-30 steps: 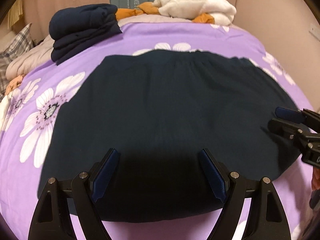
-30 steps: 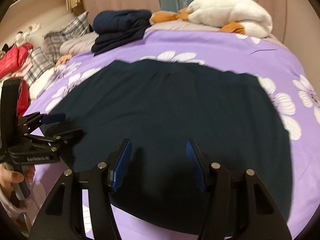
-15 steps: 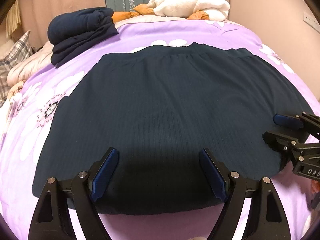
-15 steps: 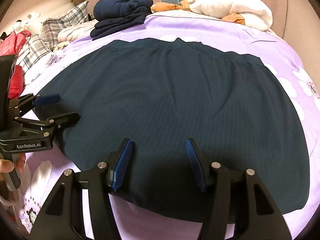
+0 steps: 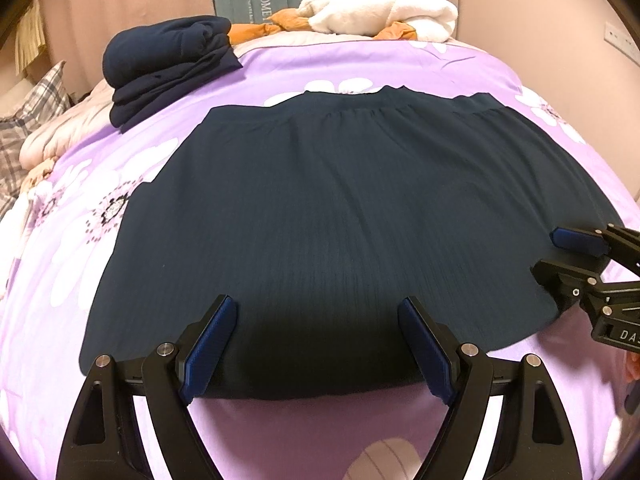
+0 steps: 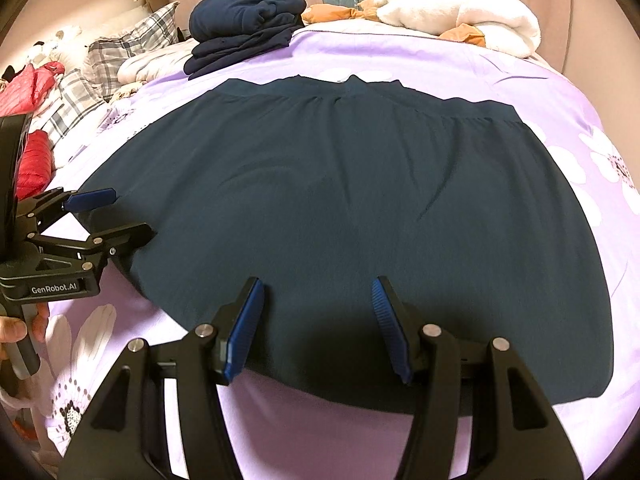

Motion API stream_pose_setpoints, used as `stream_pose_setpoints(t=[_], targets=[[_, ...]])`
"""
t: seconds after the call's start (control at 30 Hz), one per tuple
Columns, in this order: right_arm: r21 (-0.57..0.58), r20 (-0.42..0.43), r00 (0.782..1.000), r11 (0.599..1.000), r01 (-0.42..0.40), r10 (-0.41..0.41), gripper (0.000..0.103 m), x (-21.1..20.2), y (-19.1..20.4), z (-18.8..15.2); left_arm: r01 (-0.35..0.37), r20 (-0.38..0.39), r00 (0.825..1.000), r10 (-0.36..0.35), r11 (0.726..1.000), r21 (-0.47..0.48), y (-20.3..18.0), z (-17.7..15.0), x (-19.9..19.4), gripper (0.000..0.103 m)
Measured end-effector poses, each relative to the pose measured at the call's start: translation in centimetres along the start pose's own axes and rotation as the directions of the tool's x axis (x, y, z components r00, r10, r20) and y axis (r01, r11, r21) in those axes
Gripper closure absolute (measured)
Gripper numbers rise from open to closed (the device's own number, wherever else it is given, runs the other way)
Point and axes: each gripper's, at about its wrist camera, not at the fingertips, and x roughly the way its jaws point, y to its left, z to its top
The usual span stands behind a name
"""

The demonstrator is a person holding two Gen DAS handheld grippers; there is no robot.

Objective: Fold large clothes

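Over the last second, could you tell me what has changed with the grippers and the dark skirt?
Both cameras have closed in on the dark skirt, which fills more of each view. The left gripper and right gripper now sit at its near hem, jaws open as before, gripping nothing. The skirt stays spread flat on the purple bedspread; the folded navy pile is unmoved.

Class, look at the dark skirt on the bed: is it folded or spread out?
Spread out: the dark skirt lies flat on the purple bedspread, no layer doubled over.
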Motion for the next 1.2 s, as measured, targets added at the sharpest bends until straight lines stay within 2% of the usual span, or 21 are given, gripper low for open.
stream_pose_setpoints(t=[0.33, 0.5, 0.6, 0.7, 0.97, 1.2], targets=[[0.026, -0.001, 1.000, 1.000, -0.013, 0.013, 0.047, -1.2, -0.4, -0.6, -0.006, 0.008, 1.000, 0.006, 0.999, -0.043, 0.4, -0.3, -1.1, 0.019], [0.062, 0.051, 0.999, 0.998, -0.005, 0.002, 0.047, -2.7, -1.5, -0.1, -0.026, 0.038, 0.999, 0.031, 0.990, -0.138, 2.6, 0.2, -1.6, 0.020], [0.127, 0.070, 0.997, 0.992, 0.006, -0.015, 0.046, -3.0, -3.2, 0.1, -0.032, 0.020, 0.999, 0.036, 0.983, -0.180, 3.6, 0.3, -1.0, 0.020], [0.167, 0.040, 0.998, 0.985, 0.045, -0.052, 0.047, -2.4, -4.4, -0.2, -0.034, 0.003, 0.999, 0.035, 0.980, -0.194, 4.1, -0.2, -0.2, 0.019], [0.135, 0.033, 0.995, 0.987, 0.089, -0.095, 0.047, -2.5, -4.9, -1.1, -0.027, 0.006, 1.000, 0.029, 0.979, -0.201, 4.1, -0.7, -0.3, 0.019], [0.177, 0.025, 0.991, 0.976, 0.124, -0.131, 0.047, -3.3, -6.6, -1.8, -0.025, 0.006, 1.000, 0.027, 0.977, -0.212, 4.4, -1.0, -0.9, 0.018]])
